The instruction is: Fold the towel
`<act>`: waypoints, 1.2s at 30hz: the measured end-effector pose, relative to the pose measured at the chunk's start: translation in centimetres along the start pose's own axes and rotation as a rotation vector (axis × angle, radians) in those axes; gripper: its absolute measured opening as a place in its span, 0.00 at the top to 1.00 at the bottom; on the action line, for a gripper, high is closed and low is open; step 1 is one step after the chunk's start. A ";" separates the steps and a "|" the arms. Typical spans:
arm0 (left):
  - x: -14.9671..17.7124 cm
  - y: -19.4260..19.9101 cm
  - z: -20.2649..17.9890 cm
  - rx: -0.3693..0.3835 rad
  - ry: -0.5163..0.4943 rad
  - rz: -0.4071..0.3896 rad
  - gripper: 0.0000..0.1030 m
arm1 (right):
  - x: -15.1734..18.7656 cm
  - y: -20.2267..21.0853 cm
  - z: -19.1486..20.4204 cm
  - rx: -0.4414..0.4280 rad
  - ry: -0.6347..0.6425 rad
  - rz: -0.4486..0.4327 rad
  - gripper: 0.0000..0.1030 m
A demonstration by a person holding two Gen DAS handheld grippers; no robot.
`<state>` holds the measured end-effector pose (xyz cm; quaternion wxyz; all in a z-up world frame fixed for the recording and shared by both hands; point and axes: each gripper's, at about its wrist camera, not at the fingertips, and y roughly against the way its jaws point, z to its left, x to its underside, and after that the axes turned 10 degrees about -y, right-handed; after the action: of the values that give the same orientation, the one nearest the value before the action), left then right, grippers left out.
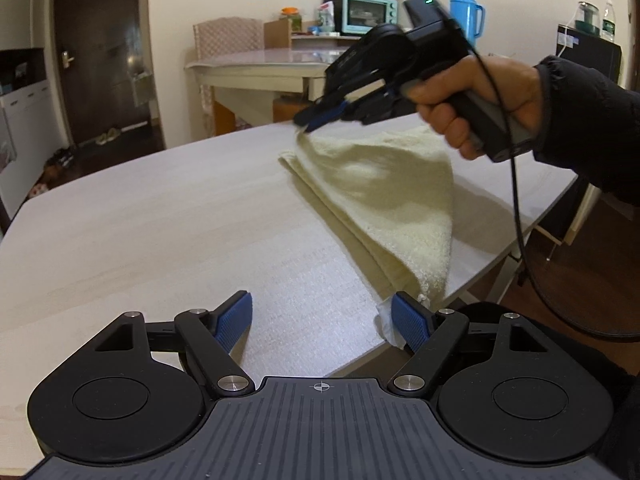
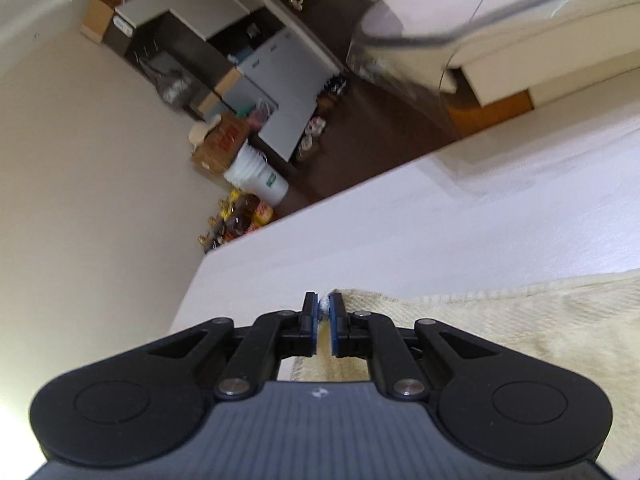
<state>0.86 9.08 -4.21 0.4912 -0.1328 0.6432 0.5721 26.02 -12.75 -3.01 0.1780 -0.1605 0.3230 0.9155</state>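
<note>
A pale yellow towel (image 1: pixel 376 196) lies partly folded on the white table (image 1: pixel 160 232), its far corner lifted. My right gripper (image 1: pixel 320 114) is shut on that far corner and holds it above the table. In the right wrist view the gripper (image 2: pixel 323 312) pinches the towel's corner, with the towel (image 2: pixel 500 320) trailing to the right. My left gripper (image 1: pixel 324 316) is open just above the table's near edge. Its right finger (image 1: pixel 412 322) touches the towel's near corner, where a white label hangs.
The table's right edge (image 1: pixel 500 256) runs close to the towel. A black cable (image 1: pixel 520 216) hangs from the right gripper beyond that edge. A second table (image 1: pixel 256 68) with a toaster oven and jars stands behind. Boxes and a bucket (image 2: pixel 256 184) sit on the floor.
</note>
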 end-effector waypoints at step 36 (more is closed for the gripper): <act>0.6 5.0 0.5 -0.147 0.006 -0.035 0.15 | 27.1 12.3 9.1 0.159 1.265 -0.056 0.60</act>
<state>-2.83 11.29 -1.60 0.4882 -0.1816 0.5984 0.6088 -4.82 -9.77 -0.82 -0.0121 -0.6648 0.4282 0.6120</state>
